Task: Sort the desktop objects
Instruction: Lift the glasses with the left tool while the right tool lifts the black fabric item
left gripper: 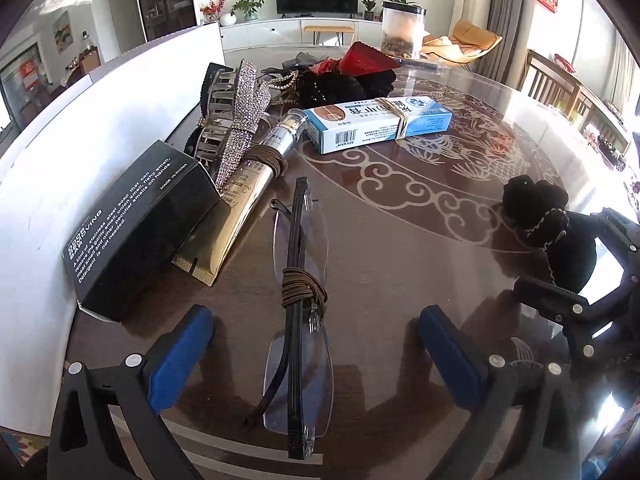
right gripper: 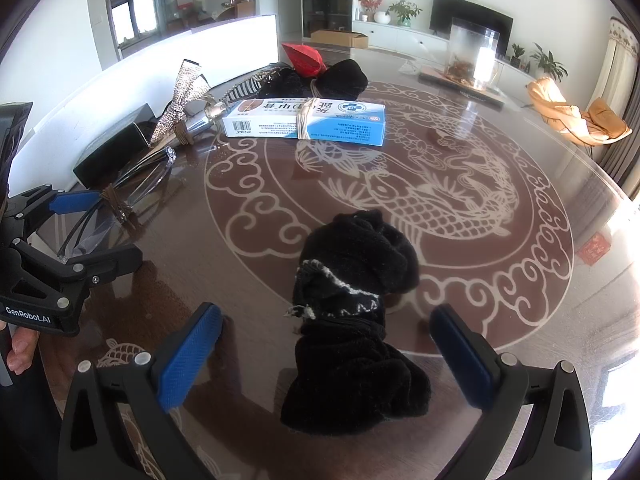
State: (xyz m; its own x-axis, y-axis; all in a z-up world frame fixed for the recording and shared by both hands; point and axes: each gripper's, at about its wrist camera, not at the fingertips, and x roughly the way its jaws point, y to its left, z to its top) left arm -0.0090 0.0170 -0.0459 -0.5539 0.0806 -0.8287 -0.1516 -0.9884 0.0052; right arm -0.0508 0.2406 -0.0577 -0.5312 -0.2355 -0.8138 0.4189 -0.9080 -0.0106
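Observation:
Folded rimless glasses [left gripper: 298, 320], bound with a brown elastic, lie flat on the glass-topped table [left gripper: 400, 240]. My left gripper [left gripper: 316, 320] stands open around them, its blue pads [left gripper: 180, 348] well clear of the frame on both sides. In the right wrist view the same glasses [right gripper: 120, 200] lie between the left gripper's [right gripper: 104, 232] spread fingers. A rolled black sock bundle [right gripper: 352, 320] with a white-flecked edge lies between the fingers of my right gripper [right gripper: 328, 316], which is open and not touching it. The bundle [left gripper: 536, 208] also shows at the left wrist view's right edge.
Along a white board [left gripper: 48, 184] on the left lie a black carton [left gripper: 136, 232], a gold tube [left gripper: 236, 216] and a rhinestone bow clip [left gripper: 240, 120]. A blue-white medicine box [left gripper: 376, 124], dark cloth with a red item [left gripper: 360, 76] and a clear jar [left gripper: 402, 32] sit farther back.

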